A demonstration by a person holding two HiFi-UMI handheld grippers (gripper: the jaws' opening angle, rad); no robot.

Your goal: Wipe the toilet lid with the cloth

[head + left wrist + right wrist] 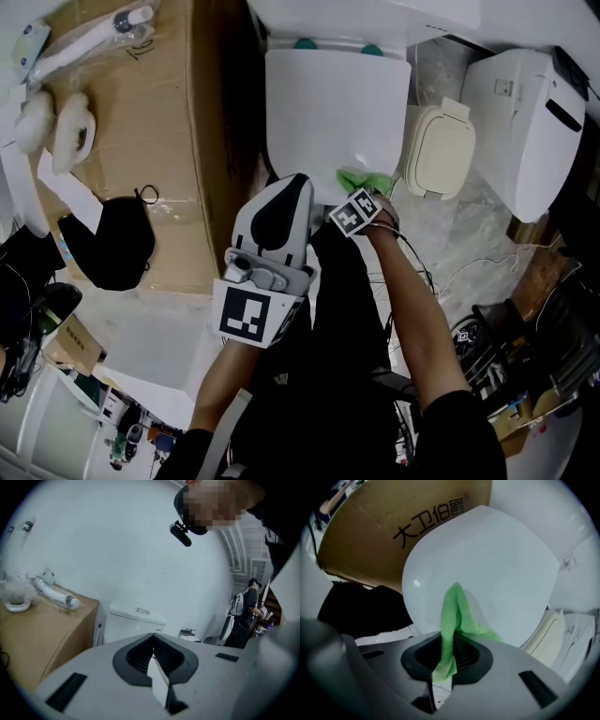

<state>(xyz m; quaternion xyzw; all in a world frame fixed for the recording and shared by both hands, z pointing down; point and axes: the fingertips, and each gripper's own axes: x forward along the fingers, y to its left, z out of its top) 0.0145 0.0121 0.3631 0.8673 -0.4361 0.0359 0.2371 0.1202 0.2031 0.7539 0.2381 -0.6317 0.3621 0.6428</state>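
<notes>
Cardboard box (141, 131): brown, standing just left of the toilet, printed on the side that faces it.
Toilet lid (333, 103): white, closed and lying flat, between the box and a cream seat lid (439, 150) on the floor at its right.
Left hand-held gripper (298, 180): held over the near edge of the toilet lid, left of the cloth; its jaws are pressed together with nothing between them.
Right hand-held gripper (446, 660): at the near right corner of the toilet lid, jaws pinching the cloth.
Cloth (366, 178): green, bunched, one end clamped in the right hand-held gripper, the rest lying on the lid's near right edge.
</notes>
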